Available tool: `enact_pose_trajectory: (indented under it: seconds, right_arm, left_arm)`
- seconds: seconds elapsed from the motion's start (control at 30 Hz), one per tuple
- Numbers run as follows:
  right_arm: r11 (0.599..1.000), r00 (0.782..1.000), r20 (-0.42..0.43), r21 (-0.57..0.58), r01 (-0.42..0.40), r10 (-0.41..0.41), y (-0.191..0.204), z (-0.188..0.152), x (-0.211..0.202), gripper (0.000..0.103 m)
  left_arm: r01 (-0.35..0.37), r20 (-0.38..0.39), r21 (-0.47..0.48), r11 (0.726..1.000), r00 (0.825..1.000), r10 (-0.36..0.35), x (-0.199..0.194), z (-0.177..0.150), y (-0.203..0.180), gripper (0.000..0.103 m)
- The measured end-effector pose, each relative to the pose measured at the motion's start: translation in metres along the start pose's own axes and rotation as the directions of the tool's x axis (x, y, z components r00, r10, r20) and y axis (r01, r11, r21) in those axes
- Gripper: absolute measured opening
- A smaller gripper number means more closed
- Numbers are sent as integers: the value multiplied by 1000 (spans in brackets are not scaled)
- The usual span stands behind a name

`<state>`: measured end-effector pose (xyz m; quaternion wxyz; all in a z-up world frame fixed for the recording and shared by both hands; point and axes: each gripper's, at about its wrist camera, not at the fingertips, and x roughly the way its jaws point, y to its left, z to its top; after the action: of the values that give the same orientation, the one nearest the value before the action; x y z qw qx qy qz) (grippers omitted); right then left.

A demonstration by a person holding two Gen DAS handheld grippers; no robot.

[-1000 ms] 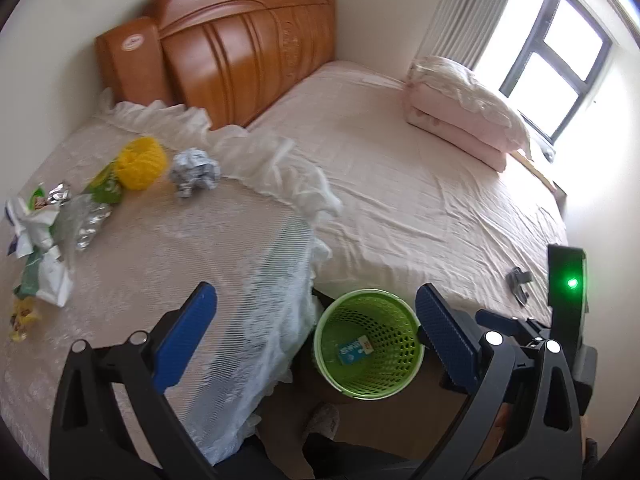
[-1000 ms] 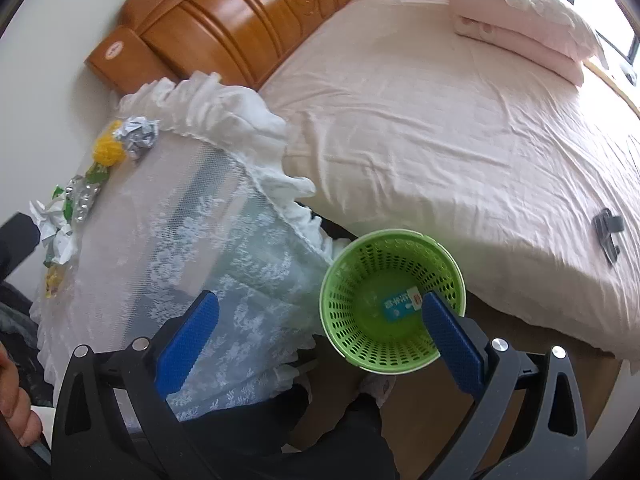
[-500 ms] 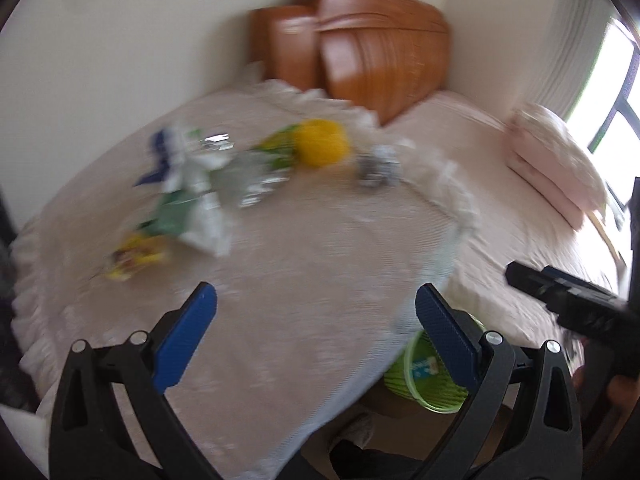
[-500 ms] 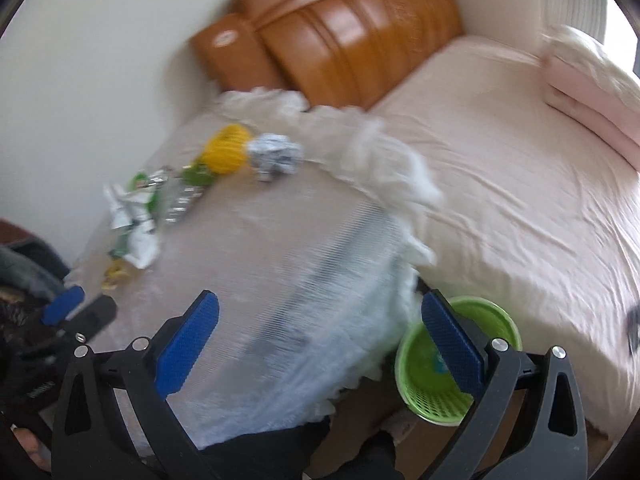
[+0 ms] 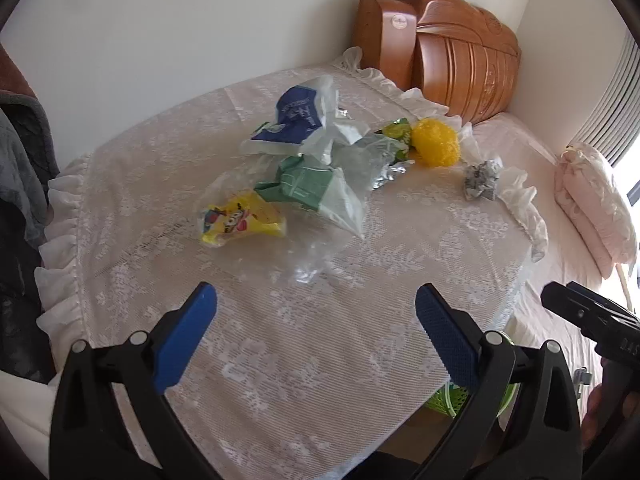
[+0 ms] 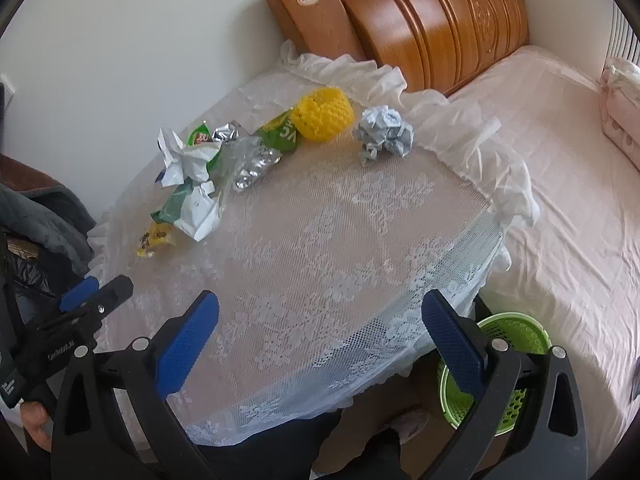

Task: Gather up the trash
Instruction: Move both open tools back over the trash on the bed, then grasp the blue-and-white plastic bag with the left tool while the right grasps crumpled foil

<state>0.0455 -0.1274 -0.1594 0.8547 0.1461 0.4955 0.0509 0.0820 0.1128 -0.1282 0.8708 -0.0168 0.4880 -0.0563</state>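
Observation:
Trash lies on the lace-covered table (image 5: 304, 344) (image 6: 320, 240): a yellow snack wrapper (image 5: 240, 220) (image 6: 154, 238), a green-and-white bag (image 5: 316, 192) (image 6: 192, 208), a blue-and-white bag (image 5: 296, 116), clear plastic (image 5: 308, 264), silver foil (image 6: 252, 164), a yellow foam net (image 5: 435, 142) (image 6: 322, 114) and a crumpled grey paper ball (image 5: 482, 180) (image 6: 384, 128). My left gripper (image 5: 316, 324) is open above the table's near part, short of the clear plastic. My right gripper (image 6: 320, 332) is open over the table's front edge. Both hold nothing. The green basket (image 6: 508, 364) (image 5: 452, 398) stands on the floor at the right.
A bed with a pink sheet (image 6: 568, 184) runs along the table's right side, with a wooden headboard (image 6: 432, 16) and folded pink bedding (image 5: 596, 200). A white wall (image 5: 180, 40) stands behind. Grey clothing (image 6: 36, 216) hangs at the left.
Both grippers swung up from the green basket and left toward the table. The trash pile now lies ahead of both. Both stayed open.

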Motion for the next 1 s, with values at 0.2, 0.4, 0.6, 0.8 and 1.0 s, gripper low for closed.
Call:
enact_pose_trajectory:
  seconds: [0.2,0.4,0.6,0.8,1.0]
  right_arm:
    - [1000,1000,-21,6,19,-19,-1,-3,7,101]
    - [998,999,-23,38,45,-44,-11,-5,6,101]
    - [994,997,-35,83,65,-63,-23,-10,7,101]
    - [989,996,-49,124,86,-80,-36,-13,10,101]
    - [979,994,-64,177,98,-88,-54,-16,11,101]
  left_arm:
    - [-3,0,1,1000,1000,3,6,4,8,95]
    - [11,65,52,999,998,-14,9,36,0,95]
    - [16,104,14,1000,994,-17,36,92,-9,95]
    - [-50,43,-65,997,998,53,91,134,-14,95]
    - [-78,-49,-143,987,996,71,125,137,0,74]
